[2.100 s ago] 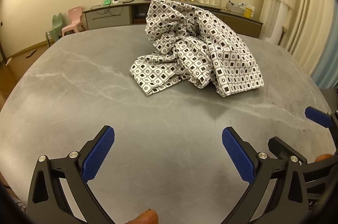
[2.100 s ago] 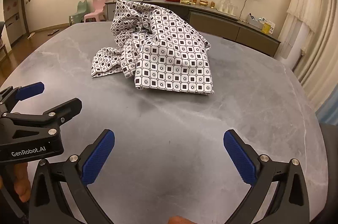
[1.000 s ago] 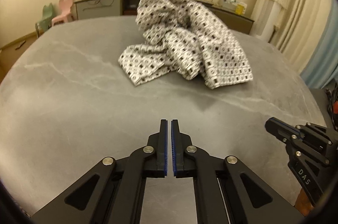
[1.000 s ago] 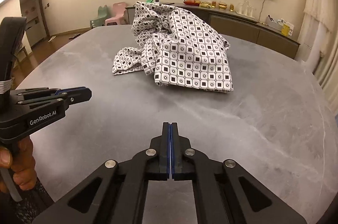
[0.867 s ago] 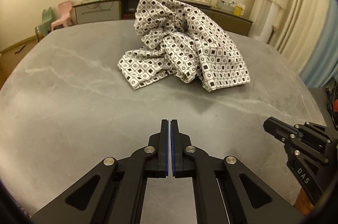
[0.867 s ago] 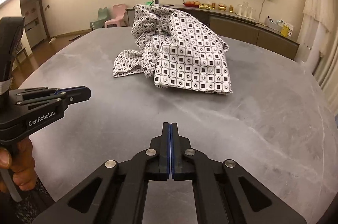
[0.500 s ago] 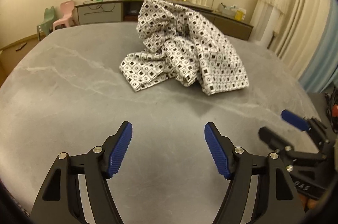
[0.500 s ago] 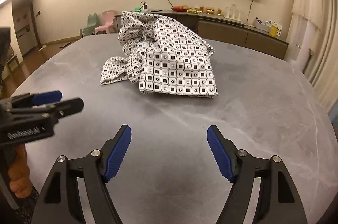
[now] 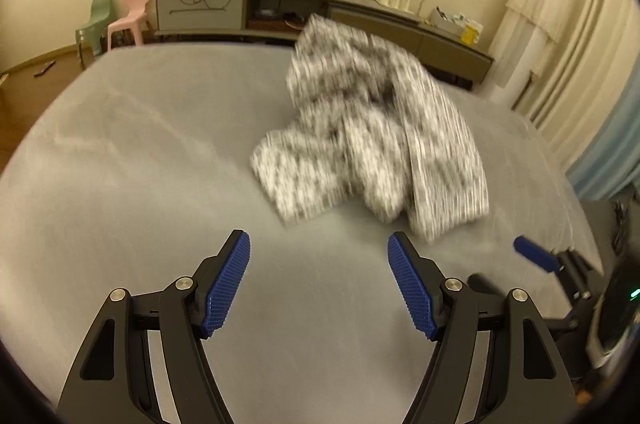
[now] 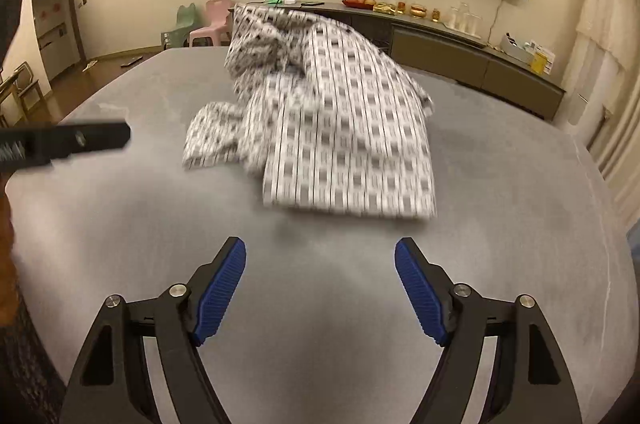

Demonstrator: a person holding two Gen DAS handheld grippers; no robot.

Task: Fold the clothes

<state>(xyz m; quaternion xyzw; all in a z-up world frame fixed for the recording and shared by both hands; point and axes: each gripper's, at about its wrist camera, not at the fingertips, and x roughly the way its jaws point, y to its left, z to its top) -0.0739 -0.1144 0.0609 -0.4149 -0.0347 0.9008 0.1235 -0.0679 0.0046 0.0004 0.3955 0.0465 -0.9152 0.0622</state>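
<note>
Left and right wrist views at the approach stage: the patterned garment (image 9: 372, 139) lay in a crumpled heap on the far half of the grey table (image 9: 140, 159), not yet touched by either tool. Both the left gripper (image 9: 319, 280) and the right gripper (image 10: 320, 284) had their blue pads spread wide and empty, whereas a second earlier both had been pressed shut; the heap also appeared larger and motion-blurred, indicating an advance toward it. The reopened jaws suggest that a first grasp of a cloth edge was being prepared; no fold had yet begun.
</note>
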